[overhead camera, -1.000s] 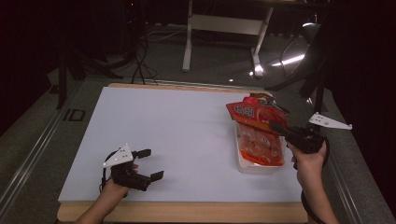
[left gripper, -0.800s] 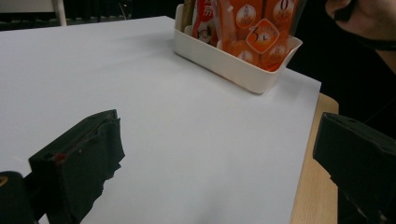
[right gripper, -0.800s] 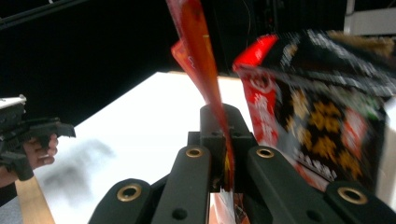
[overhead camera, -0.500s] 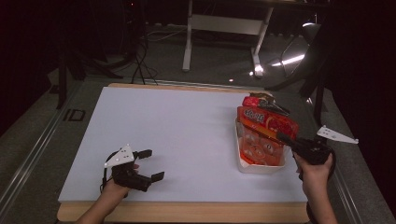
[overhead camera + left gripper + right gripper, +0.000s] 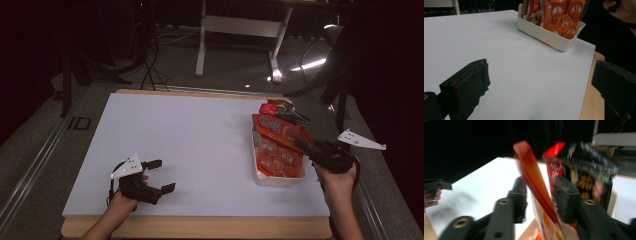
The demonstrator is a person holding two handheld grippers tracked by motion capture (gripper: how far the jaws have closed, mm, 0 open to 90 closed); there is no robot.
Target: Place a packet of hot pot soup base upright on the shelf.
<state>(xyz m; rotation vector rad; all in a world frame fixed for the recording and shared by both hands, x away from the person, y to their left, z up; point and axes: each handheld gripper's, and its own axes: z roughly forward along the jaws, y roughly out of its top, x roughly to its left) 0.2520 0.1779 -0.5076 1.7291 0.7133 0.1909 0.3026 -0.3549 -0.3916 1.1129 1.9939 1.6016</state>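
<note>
Right gripper (image 5: 301,143) sits at right centre of the high view, its jaws pinching the long edge of an orange-red snack packet (image 5: 280,131). That packet hangs tilted over the white bin (image 5: 272,179) at the right side of the white table sheet (image 5: 190,145). Left gripper (image 5: 159,176) rests at lower left of the high view, jaws spread wide with nothing between them, well apart from the bin.

View differences: the right gripper view shows the packet (image 5: 534,180) edge-on as a thin red strip between the two jaws; motion blur hides the contact itself. Behind it stands a dark packet (image 5: 587,173) with red and yellow print, which the high view shows only as a small dark shape (image 5: 282,109) at the bin's far end. The left gripper view shows the bin (image 5: 549,36) at upper centre of the frame, with printed orange packets (image 5: 564,17) standing upright inside; from above these read as a flat orange mass (image 5: 275,160). The right gripper view also catches the left gripper (image 5: 435,185) at far left of the frame.

Change over the last second: the held packet has come down and toward the person, from above the bin's far end to lower over its middle. Left gripper unchanged.

Count: two grippers, one bin, one held packet, one dark packet. The number of orange packets in the bin cannot be told.
</note>
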